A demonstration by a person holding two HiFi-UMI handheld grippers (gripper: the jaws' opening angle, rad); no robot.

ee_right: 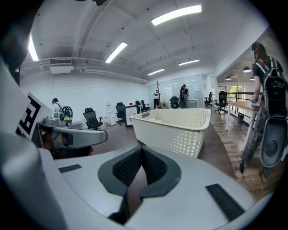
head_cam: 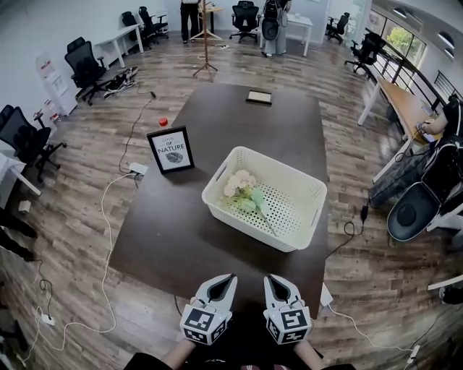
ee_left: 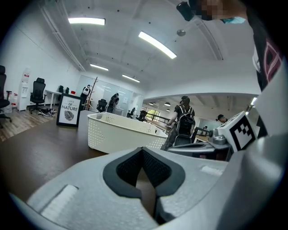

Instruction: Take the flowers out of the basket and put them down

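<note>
Left tool [head_cam: 228, 279] and right tool [head_cam: 270, 280], tips together, empty, short of basket [head_cam: 246, 220].

right gripper [ee_right: 142, 152] fingers together, empty | basket [ee_right: 175, 130] ahead on table [ee_right: 216, 150]

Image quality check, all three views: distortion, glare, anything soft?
Head view: strong fisheye, the table edges bow; light is even, and the flowers in the basket are sharp. Left gripper view: round black vignette, ceiling strip lights blown out, mosaic patch at top right. Right gripper view: same vignette, lights glare too, basket crisp.
</note>
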